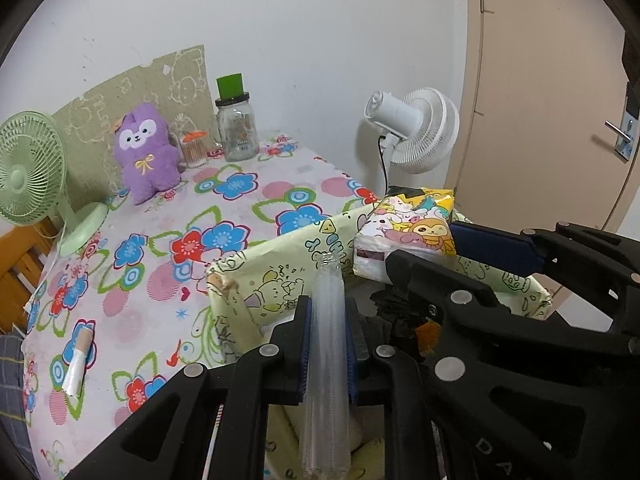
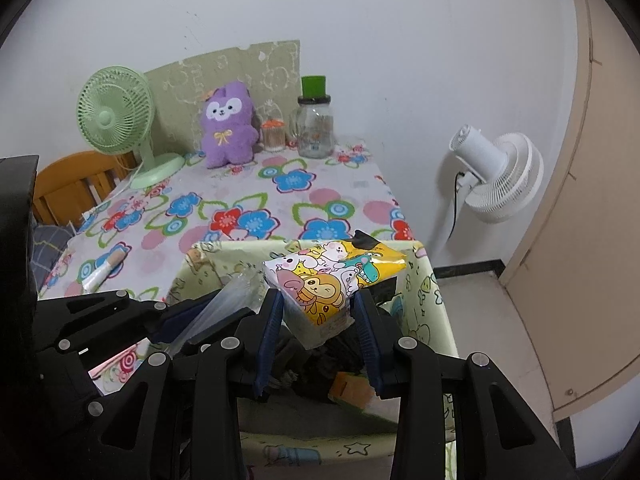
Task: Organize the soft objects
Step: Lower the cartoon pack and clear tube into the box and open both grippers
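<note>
Box [image 2: 434, 300] interior behind fingers [image 2: 366, 340]

left tool [image 1: 328, 354] pinched narrow, right tool [image 2: 320, 334] clamped wider, side by side

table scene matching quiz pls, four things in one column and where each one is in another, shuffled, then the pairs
Things:
1. purple plush toy
2. cartoon tissue pack
3. clear plastic bottle
4. green desk fan

Places:
A. between the left gripper pads
B. at the table's back left, left of the plush
C. between the right gripper pads, above the storage box
D. against the patterned board at the back of the table

Pairs: 1-D, 2-C, 3-A, 4-B
</note>
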The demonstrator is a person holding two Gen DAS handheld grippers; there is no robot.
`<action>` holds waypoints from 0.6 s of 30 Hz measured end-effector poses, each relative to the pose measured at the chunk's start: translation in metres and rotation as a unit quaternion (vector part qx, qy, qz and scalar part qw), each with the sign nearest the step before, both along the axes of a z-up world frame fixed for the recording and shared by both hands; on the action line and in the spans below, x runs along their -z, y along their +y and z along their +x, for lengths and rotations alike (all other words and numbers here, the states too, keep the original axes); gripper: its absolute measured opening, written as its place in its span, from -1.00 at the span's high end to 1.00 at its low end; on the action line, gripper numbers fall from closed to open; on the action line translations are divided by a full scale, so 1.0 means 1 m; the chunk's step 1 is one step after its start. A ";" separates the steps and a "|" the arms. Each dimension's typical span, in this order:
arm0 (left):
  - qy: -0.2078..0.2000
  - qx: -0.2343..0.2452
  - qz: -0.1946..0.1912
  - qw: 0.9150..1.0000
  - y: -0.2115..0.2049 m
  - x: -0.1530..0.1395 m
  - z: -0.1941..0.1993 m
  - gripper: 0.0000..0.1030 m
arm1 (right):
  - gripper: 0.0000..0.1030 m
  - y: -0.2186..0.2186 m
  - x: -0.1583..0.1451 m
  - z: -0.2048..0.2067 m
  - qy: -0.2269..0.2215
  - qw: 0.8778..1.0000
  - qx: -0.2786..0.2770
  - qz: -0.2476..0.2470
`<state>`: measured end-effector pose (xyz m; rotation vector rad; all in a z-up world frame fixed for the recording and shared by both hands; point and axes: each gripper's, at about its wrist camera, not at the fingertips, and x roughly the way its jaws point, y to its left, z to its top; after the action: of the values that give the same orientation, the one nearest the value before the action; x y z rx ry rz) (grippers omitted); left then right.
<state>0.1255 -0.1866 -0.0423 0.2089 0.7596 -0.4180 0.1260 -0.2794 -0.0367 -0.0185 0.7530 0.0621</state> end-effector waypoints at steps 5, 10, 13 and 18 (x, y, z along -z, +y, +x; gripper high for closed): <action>0.008 -0.005 0.001 1.000 -0.004 0.006 0.007 0.23 | 0.17 -0.002 0.004 0.004 0.006 1.000 -0.005 0.012; 0.012 -0.015 0.000 1.000 -0.003 0.009 0.014 -0.11 | 0.14 -0.001 0.006 0.008 0.014 1.000 -0.012 0.020; 0.018 -0.017 0.002 1.000 -0.001 0.010 0.015 -0.23 | -0.19 -0.002 0.006 0.007 0.015 0.999 -0.006 0.027; 0.018 -0.018 0.000 1.000 0.002 0.009 0.012 -0.40 | -0.40 -0.002 0.003 0.002 0.008 1.000 -0.002 0.028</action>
<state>0.1373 -0.1850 -0.0509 0.1882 0.7983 -0.3875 0.1279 -0.2814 -0.0398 0.0345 0.7663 0.0870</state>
